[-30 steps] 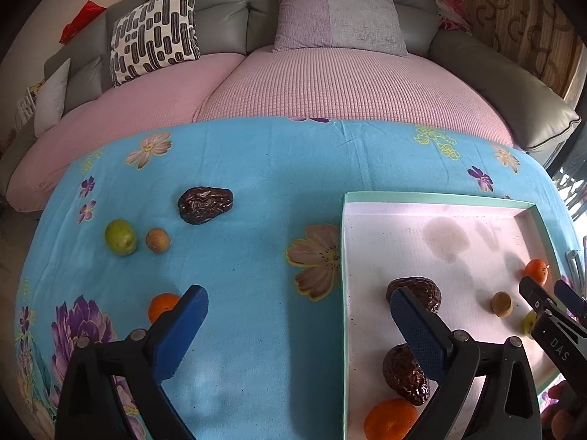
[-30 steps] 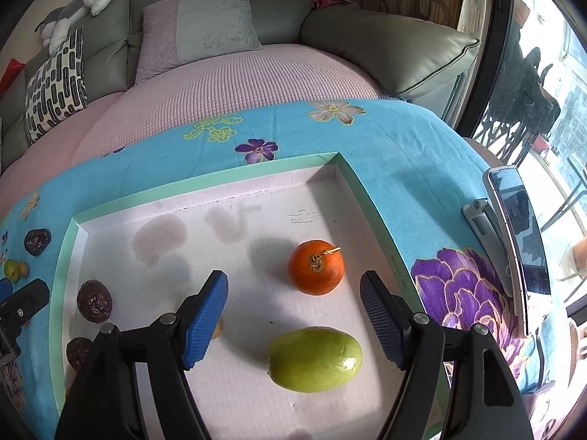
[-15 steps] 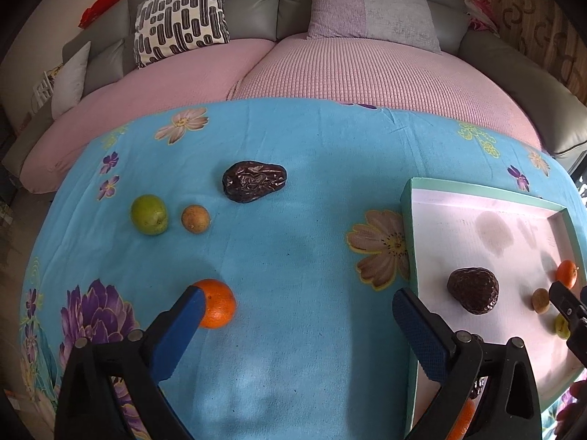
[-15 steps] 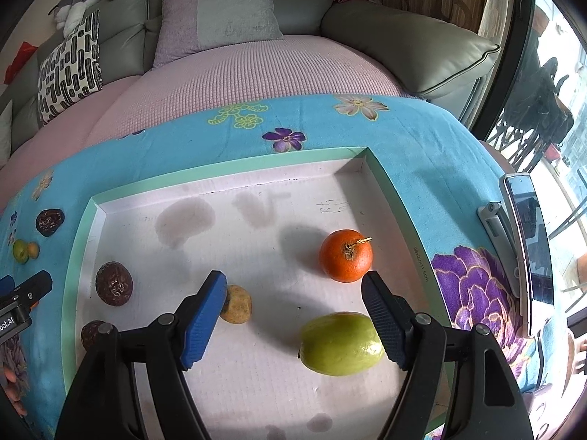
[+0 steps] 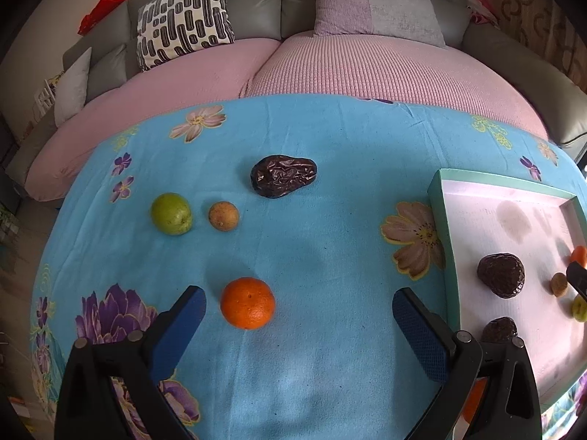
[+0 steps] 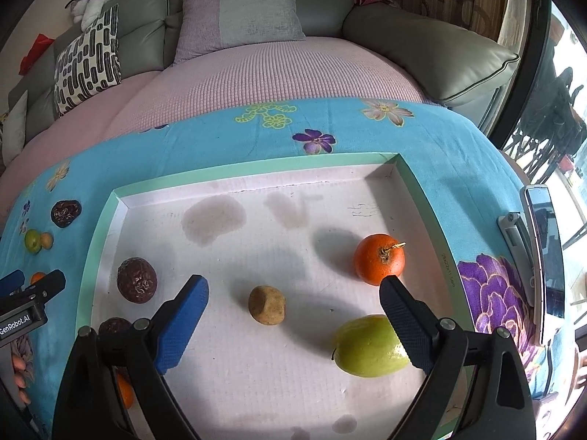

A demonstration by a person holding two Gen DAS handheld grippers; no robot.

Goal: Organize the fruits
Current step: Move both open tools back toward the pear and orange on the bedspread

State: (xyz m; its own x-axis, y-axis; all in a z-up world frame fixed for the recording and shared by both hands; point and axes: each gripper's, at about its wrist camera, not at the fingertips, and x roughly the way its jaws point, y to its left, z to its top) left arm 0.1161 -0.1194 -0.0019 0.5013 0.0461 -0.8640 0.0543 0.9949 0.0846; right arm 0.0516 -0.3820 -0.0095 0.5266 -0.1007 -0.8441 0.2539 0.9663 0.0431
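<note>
Left tongs (image 5: 299,310) gape wide over the counter (image 5: 330,220), orange (image 5: 247,308) just inside. Right tongs (image 6: 293,299) hang spread above the tray (image 6: 256,170), brown fruit (image 6: 266,305) between them.

Tray (image 6: 422,198) holds fruit — hand-held gripper (image 6: 290,293) gaping.

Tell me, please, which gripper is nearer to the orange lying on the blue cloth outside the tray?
Left. The left gripper is open right at the orange, which sits just inside its left finger. The right gripper is open over the tray, well away from it.
</note>
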